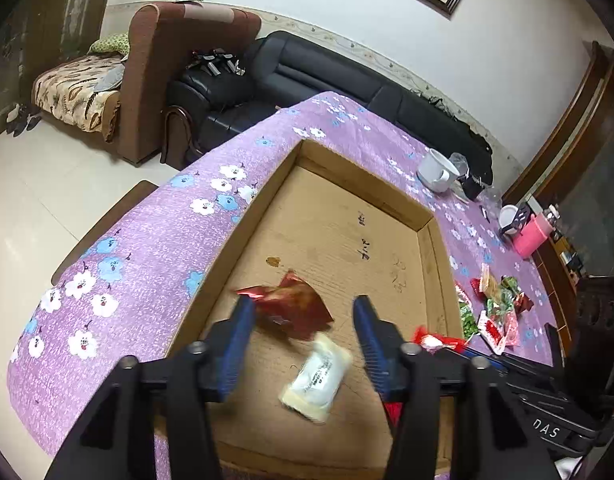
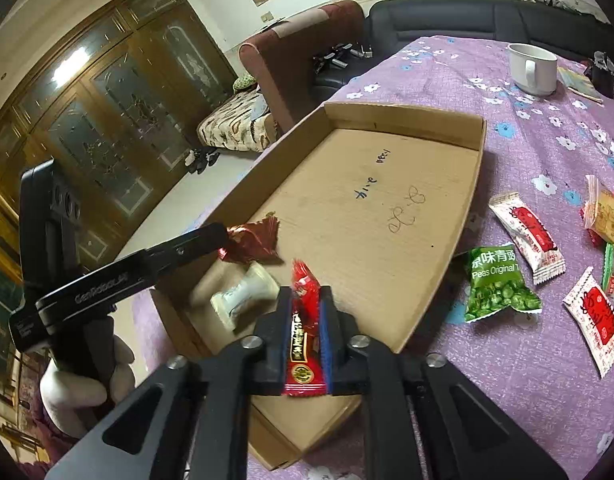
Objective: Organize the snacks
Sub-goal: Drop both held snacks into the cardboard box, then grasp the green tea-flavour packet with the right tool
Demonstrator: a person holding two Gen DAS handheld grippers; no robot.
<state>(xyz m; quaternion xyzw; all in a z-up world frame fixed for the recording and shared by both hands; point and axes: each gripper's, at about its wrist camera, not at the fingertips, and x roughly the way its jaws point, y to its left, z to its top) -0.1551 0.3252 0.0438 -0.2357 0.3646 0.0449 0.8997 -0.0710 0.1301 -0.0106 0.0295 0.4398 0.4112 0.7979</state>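
Left gripper [image 1: 303, 320] jaws apart over the cardboard tray [image 1: 427, 216], nothing pinched. Dark red wrapper [image 1: 295, 308] and blurred white packet [image 1: 319, 376] sit in the tray, lower centre of frame. More snack packets [image 1: 495, 308] lie on the purple floral tablecloth [image 1: 147, 240] at right; white mug [image 1: 437, 170] upper right.

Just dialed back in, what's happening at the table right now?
A person is sorting snacks into a cardboard tray with two handheld grippers. The left gripper is open above a dark red packet and a white packet in the tray. The right gripper holds a red snack bar over it. More snacks wait on the purple tablecloth.
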